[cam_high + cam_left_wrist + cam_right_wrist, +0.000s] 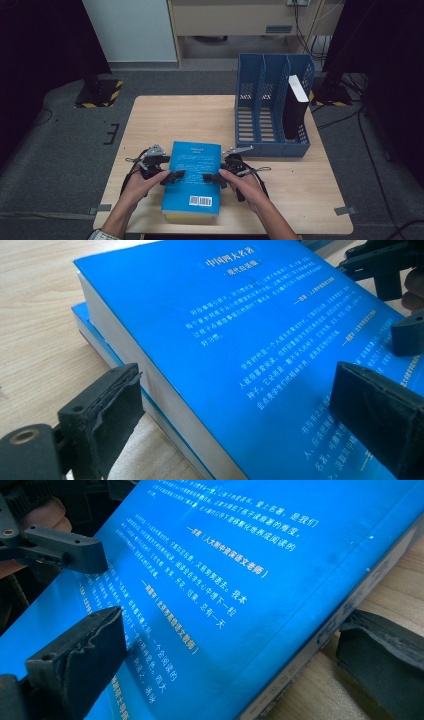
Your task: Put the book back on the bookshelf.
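Two grippers at the sides of a blue book

I see the blue book (192, 179) lying flat near my edge of the wooden table (165, 117), on top of another book (85, 327) that peeks out under it. My left gripper (172, 177) is at the book's left edge, with one finger (107, 412) beside the page side and the other over the cover. My right gripper (210, 178) is at the right edge, with one finger (82, 655) above the cover and the other low beside the spine. Both grippers are spread wide around the book's edges, and I cannot see them squeezing it. A blue file rack (272, 102) stands well away at the back right, with a dark book (296, 107) upright in its right slot.
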A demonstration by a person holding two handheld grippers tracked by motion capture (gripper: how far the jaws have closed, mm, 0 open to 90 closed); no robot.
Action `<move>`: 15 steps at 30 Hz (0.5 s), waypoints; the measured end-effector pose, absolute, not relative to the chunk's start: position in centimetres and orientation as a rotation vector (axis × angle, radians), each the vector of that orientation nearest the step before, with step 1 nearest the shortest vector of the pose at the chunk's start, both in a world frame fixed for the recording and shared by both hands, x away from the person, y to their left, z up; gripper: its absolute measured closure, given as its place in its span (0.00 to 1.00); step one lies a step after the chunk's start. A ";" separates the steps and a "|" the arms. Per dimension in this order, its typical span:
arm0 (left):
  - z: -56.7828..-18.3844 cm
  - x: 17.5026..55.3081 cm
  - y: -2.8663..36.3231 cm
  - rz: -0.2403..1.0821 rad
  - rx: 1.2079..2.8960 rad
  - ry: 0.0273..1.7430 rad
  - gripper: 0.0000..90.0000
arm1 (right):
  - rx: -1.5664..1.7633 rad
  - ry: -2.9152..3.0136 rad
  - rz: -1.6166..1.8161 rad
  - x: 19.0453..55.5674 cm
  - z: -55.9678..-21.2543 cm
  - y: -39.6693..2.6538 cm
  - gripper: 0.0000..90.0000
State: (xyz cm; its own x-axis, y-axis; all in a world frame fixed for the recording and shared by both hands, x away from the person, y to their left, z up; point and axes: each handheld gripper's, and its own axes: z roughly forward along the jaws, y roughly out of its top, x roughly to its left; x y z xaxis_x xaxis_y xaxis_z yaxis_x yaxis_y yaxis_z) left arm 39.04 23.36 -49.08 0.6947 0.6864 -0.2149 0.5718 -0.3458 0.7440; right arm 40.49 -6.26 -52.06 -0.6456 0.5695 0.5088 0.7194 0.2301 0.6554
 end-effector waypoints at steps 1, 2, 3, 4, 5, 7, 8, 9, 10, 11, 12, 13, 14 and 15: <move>-49.2 39.1 23.4 0.157 2.039 0.966 0.07 | -1.235 -2.329 -1.389 40.5 -52.1 -6.3 0.00; -49.3 39.2 23.5 0.134 2.035 0.968 0.07 | -1.235 -2.330 -1.391 40.5 -52.1 -6.3 0.00; -49.4 39.3 23.5 0.107 2.031 0.966 0.07 | -1.235 -2.330 -1.391 40.5 -52.1 -6.3 0.00; -49.5 39.3 23.5 0.105 2.028 0.966 0.06 | -1.237 -2.334 -1.385 40.5 -52.1 -6.3 0.01; -49.5 39.3 23.5 0.104 2.027 0.965 0.06 | -1.233 -2.334 -1.382 40.5 -52.0 -6.3 0.01; -49.3 39.2 23.4 0.115 2.036 0.968 0.06 | -1.233 -2.336 -1.369 40.5 -51.9 -6.4 0.04; -49.2 39.2 23.3 0.127 2.040 0.970 0.07 | -1.236 -2.343 -1.364 40.5 -51.7 -6.4 0.04; -49.1 39.2 23.2 0.132 2.044 0.976 0.07 | -1.251 -2.344 -1.355 40.4 -51.5 -6.3 0.06; -48.9 39.2 23.2 0.136 2.046 0.986 0.09 | -1.257 -2.348 -1.347 40.5 -51.3 -6.3 0.08; -48.8 39.2 23.3 0.145 2.036 0.994 0.12 | -1.256 -2.353 -1.350 40.5 -51.1 -6.4 0.10; -48.7 39.1 23.4 0.164 2.025 1.000 0.17 | -1.265 -2.351 -1.344 40.5 -50.9 -6.5 0.11; -48.5 39.0 23.5 0.186 2.016 0.999 0.22 | -1.261 -2.361 -1.343 40.5 -50.7 -6.5 0.12; -48.4 39.0 23.5 0.192 2.014 0.998 0.29 | -1.268 -2.371 -1.338 40.4 -50.5 -6.6 0.13; -48.3 39.0 23.5 0.197 2.019 0.994 0.31 | -1.262 -2.379 -1.338 40.4 -50.4 -6.6 0.13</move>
State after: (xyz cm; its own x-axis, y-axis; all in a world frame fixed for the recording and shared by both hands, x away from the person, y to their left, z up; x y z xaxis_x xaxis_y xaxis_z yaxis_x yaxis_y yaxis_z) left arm 38.96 23.50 -48.27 0.6709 0.7106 -0.2120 0.5756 -0.3187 0.7531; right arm 40.38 -6.58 -50.40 -0.6406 0.6011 0.4778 0.7205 0.2553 0.6448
